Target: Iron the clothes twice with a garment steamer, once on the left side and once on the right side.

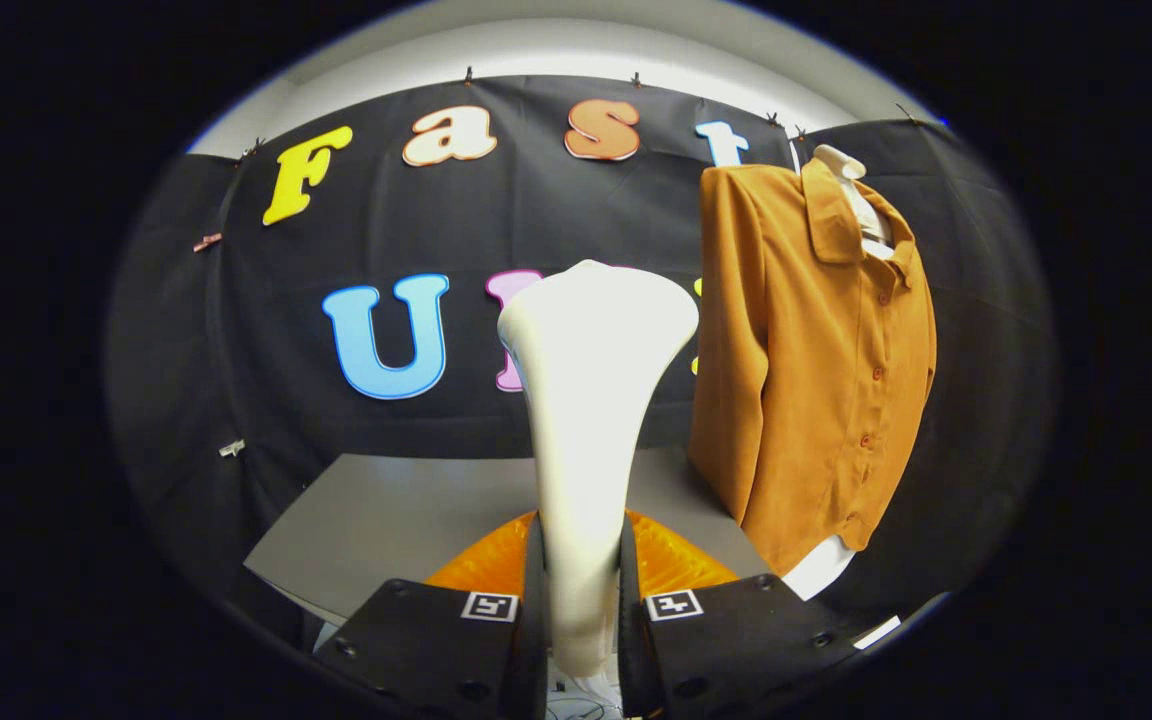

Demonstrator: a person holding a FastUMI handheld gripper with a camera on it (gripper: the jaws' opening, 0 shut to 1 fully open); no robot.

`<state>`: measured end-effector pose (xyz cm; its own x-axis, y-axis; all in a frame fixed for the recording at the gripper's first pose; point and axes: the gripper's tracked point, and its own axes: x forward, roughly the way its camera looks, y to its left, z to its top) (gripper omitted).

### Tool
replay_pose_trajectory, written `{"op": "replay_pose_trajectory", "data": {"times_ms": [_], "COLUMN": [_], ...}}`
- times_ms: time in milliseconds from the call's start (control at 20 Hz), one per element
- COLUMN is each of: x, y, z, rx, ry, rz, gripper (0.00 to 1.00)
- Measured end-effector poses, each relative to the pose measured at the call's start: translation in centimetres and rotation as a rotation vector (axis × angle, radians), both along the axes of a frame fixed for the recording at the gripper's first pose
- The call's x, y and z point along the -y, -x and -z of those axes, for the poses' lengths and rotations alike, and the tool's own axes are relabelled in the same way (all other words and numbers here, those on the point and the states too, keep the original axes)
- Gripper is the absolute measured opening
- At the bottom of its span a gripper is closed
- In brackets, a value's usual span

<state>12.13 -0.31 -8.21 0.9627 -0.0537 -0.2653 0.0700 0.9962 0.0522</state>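
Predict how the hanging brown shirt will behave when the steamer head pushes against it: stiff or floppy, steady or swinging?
The brown shirt probably gives way softly: its sleeve and hem drape in loose folds. It hangs free above the table, so a push would likely swing it. The steamer, clamped in the gripper, looks rigid by contrast.

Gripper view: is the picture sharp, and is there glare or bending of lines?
Gripper view: the steamer, clamped between the gripper fingers, looks bright and nearly washed out; the orange shirt is sharp and evenly lit; the table edges bend from fisheye distortion.
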Motion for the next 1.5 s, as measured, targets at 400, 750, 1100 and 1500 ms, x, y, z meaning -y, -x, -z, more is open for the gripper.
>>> {"op": "replay_pose_trajectory", "data": {"times_ms": [400,750,1100,1500], "x": [-0.9,3.0,11.1,20.7], "y": [4.0,8.1,7.7,2.3], "z": [-3.9,-8.2,-9.0,-6.7], "rx": [0.106,0.2,0.222,0.172], "ry": [0.014,0.042,0.041,-0.011], "rz": [0.013,0.127,0.19,0.121], "gripper": [0.32,0.31,0.31,0.31]}}
